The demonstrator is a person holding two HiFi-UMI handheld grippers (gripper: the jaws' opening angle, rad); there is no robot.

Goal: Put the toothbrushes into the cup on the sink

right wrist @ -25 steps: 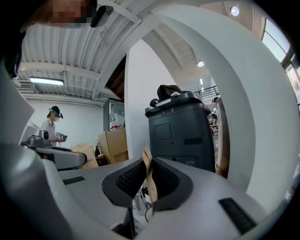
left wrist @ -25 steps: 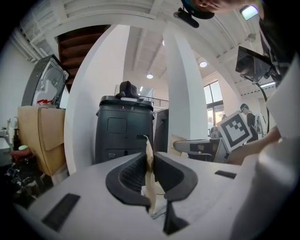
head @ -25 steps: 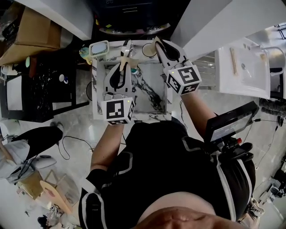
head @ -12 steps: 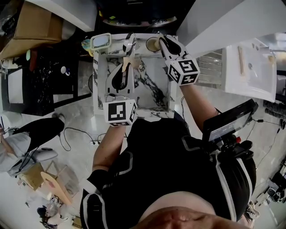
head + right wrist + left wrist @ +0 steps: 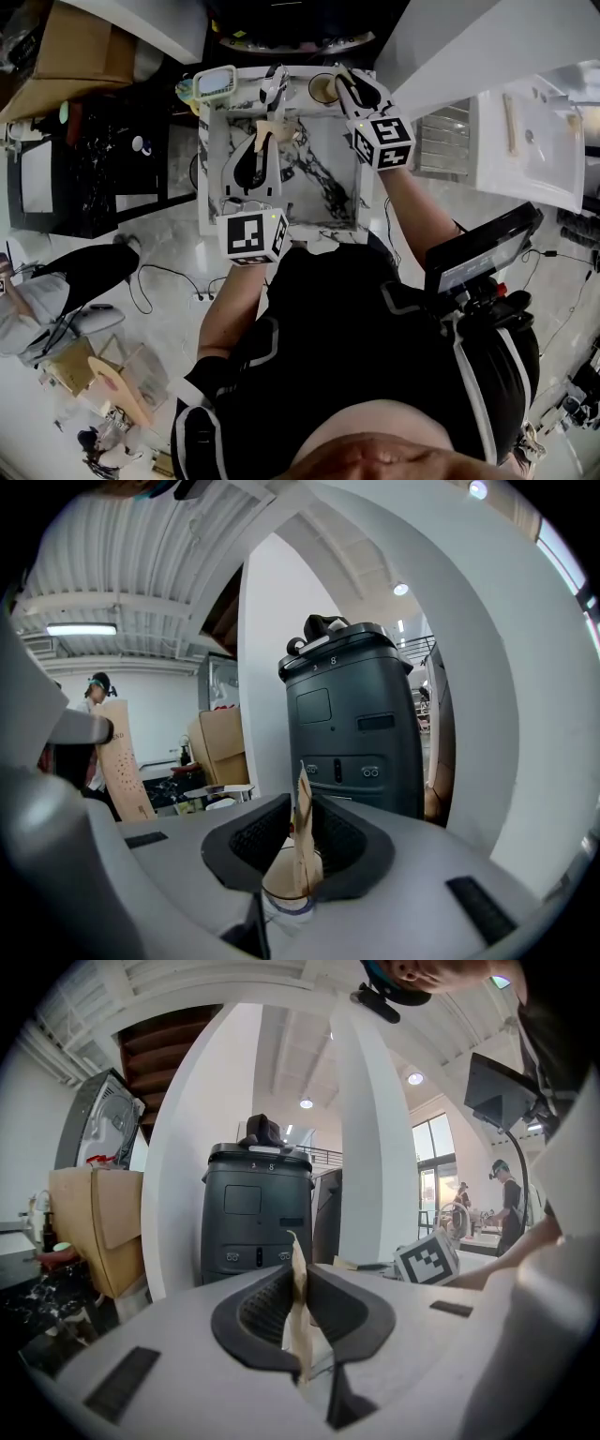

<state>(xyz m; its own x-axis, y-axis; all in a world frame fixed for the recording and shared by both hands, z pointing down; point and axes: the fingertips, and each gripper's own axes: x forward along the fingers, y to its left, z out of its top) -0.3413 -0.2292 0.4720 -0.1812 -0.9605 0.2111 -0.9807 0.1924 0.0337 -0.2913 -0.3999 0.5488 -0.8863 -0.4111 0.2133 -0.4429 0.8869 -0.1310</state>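
My left gripper [image 5: 265, 133] hangs over the marble sink [image 5: 319, 187], shut on a toothbrush in a brown paper wrapper [image 5: 273, 127]. In the left gripper view that wrapper [image 5: 300, 1326] stands pinched between the pads of the left gripper [image 5: 298, 1283]. My right gripper [image 5: 340, 81] is at the sink's back right corner, over the cup [image 5: 322, 89]. In the right gripper view a second wrapped toothbrush [image 5: 305, 841] stands upright between the right gripper's [image 5: 302, 822] opening jaws, with a gap beside it. Its lower end is in the cup [image 5: 281, 897].
A faucet [image 5: 273, 89] stands at the sink's back edge, a pale green-and-yellow container [image 5: 214, 84] at its back left corner. A black table [image 5: 84, 159] and a cardboard box [image 5: 66, 56] are to the left, a white basin [image 5: 530, 141] to the right.
The right gripper has stayed at the cup while the view shifted slightly. The left gripper has kept its toothbrush over the sink.
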